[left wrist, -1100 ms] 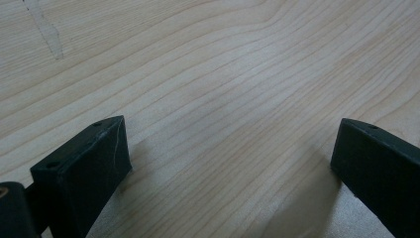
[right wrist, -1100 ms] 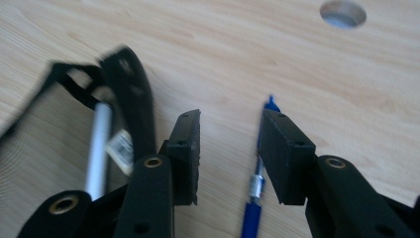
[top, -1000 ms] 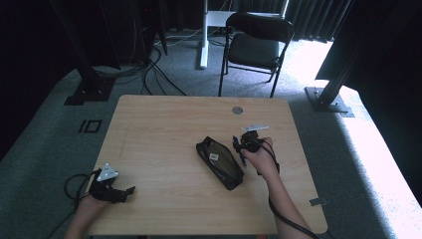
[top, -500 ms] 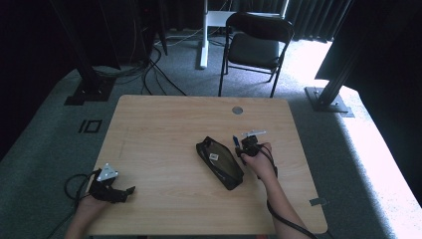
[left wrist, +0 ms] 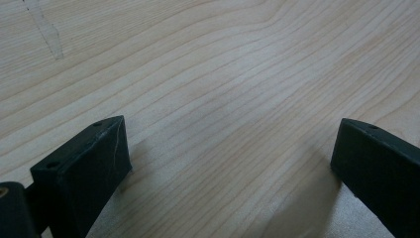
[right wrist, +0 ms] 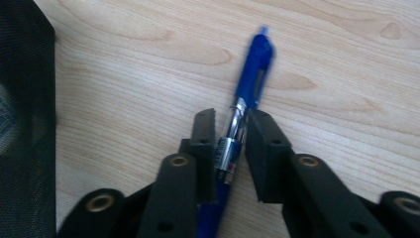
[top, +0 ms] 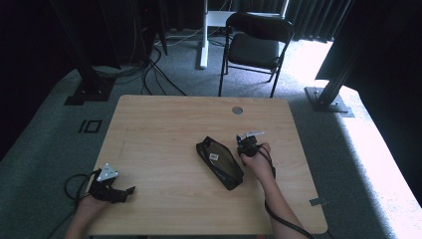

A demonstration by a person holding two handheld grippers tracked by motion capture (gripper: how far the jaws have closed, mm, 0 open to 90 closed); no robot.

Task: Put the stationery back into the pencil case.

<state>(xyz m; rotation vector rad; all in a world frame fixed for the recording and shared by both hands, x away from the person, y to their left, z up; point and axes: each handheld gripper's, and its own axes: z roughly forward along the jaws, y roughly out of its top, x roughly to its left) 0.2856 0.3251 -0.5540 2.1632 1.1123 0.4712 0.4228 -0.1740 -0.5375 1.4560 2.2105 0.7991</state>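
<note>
A big wooden table (top: 164, 129) fills the middle of the room, with a grey carpet around it. Behind the far side of the table stands a black folding chair (top: 256, 47). On the table, a little right of the middle, lies a flat black mesh pouch (top: 219, 162), set at a slant, with a small white label on it. The person's right hand (top: 258, 158) rests on the table just to the right of the pouch. It holds the right gripper (right wrist: 232, 130), which sits close beside the pouch. Its jaws have just been closing, and now they pinch a blue pen (right wrist: 246, 96) between them. The jaws press on the clear, shiny middle part of the pen. The blue clip end sticks out past the jaws, above the bare wood, and the other blue end runs back under the gripper. The edge of the pouch shows dark at the left of the right gripper view. Far away at the near left corner of the table, the left gripper (top: 110, 185) rests in the person's left hand. Its jaws stand wide apart over bare wood, and nothing is between them. A small round grey cap (top: 237, 110) sits in the table near the far edge.
</note>
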